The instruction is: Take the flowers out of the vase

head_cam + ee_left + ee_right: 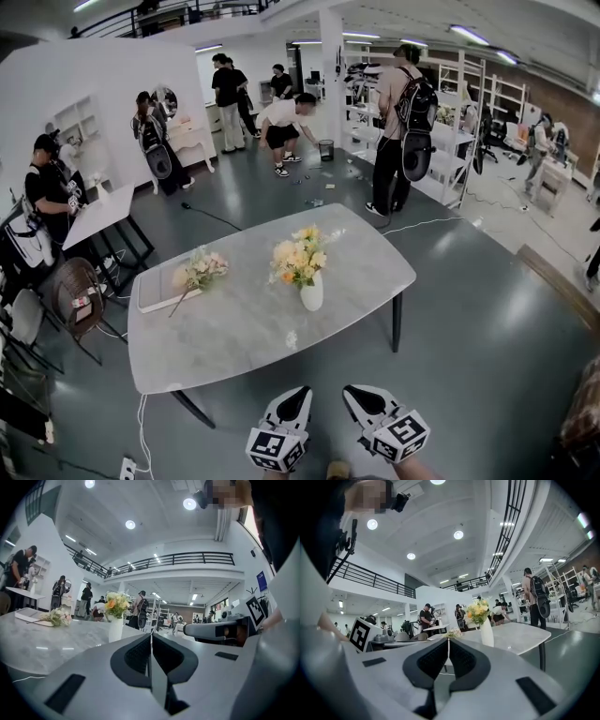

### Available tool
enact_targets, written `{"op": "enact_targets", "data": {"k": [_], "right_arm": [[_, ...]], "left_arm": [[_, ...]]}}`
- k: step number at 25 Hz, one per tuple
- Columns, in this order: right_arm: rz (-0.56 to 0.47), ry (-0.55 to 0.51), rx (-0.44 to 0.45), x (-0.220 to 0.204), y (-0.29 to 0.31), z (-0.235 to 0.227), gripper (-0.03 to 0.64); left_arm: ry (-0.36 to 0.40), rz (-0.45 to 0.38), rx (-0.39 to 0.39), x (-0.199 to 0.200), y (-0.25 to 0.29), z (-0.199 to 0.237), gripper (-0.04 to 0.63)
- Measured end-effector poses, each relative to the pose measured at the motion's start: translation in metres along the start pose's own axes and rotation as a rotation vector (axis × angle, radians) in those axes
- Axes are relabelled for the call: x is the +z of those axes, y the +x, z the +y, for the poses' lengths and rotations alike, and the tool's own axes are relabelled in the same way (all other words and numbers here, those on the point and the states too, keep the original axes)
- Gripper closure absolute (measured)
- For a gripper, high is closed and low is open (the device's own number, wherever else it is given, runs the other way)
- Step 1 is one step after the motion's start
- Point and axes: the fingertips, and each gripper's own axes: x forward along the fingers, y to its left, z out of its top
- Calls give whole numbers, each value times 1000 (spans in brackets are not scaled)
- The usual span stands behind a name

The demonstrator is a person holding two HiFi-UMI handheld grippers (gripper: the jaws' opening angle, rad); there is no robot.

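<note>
A white vase (pixel 312 292) stands near the middle of the grey marble table (pixel 234 328) and holds a bunch of yellow and orange flowers (pixel 298 255). The same vase (pixel 116 628) with its flowers (pixel 116 604) shows ahead in the left gripper view, and the vase (pixel 487 632) and flowers (pixel 478 611) in the right gripper view. My left gripper (pixel 302 392) and right gripper (pixel 349 392) hover side by side just short of the table's near edge, both shut and empty, well short of the vase.
A second bunch of pale flowers (pixel 201 270) lies on a flat white tray (pixel 150 291) at the table's left end. Several people stand and work farther back in the hall. A brown chair (pixel 79 298) and a side table (pixel 98 217) are at the left.
</note>
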Motion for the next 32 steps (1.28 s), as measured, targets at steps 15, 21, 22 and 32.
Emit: {"op": "enact_targets", "data": {"k": [15, 21, 22, 32], "right_arm": [[20, 25, 43, -8, 23, 6, 594], [53, 40, 56, -17, 42, 3, 594], [52, 40, 53, -15, 45, 0, 594], [78, 20, 18, -7, 87, -35, 594]], "left_arm": [[-35, 1, 37, -3, -2, 17, 572], [-46, 27, 28, -11, 8, 28, 572], [-49, 26, 27, -10, 13, 31, 572], [-71, 41, -31, -5, 66, 63, 572]]}}
